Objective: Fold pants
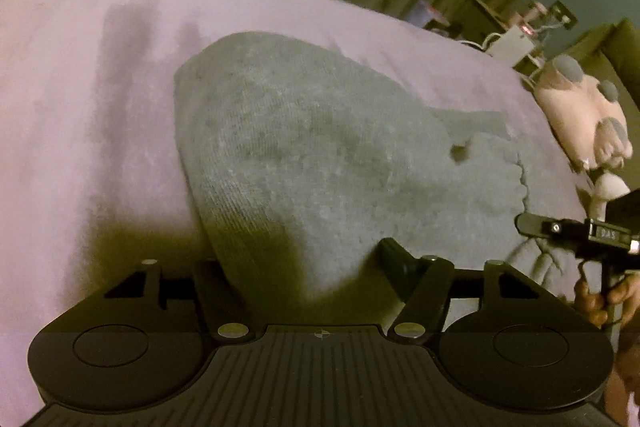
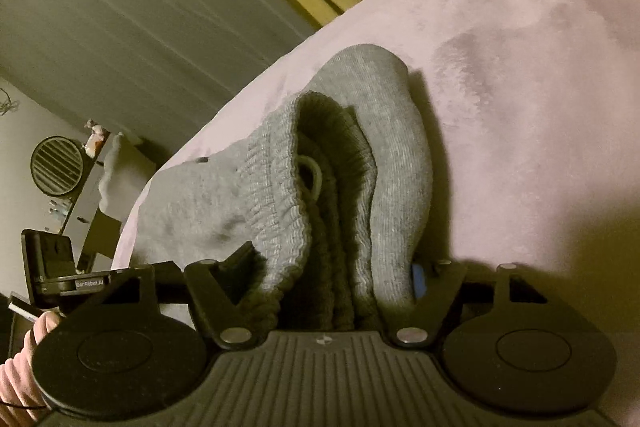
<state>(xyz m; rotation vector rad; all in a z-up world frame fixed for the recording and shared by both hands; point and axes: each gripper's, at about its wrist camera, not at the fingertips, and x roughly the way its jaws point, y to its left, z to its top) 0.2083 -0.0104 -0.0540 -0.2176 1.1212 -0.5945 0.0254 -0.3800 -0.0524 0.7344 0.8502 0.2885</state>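
Grey ribbed-knit pants (image 1: 304,155) lie bunched on the pale pink plush bed cover (image 1: 80,107), waistband toward its near edge. Left gripper (image 1: 304,267) straddles the folded leg edge, jaws fairly wide; whether they pinch, I cannot tell. Right gripper (image 2: 332,279) brackets the gathered elastic waistband (image 2: 280,195), grip equally unclear. Judged step: securing both ends; next, close firmly, then lift together.

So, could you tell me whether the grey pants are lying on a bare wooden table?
No, the grey pants lie on a pale pink plush blanket.
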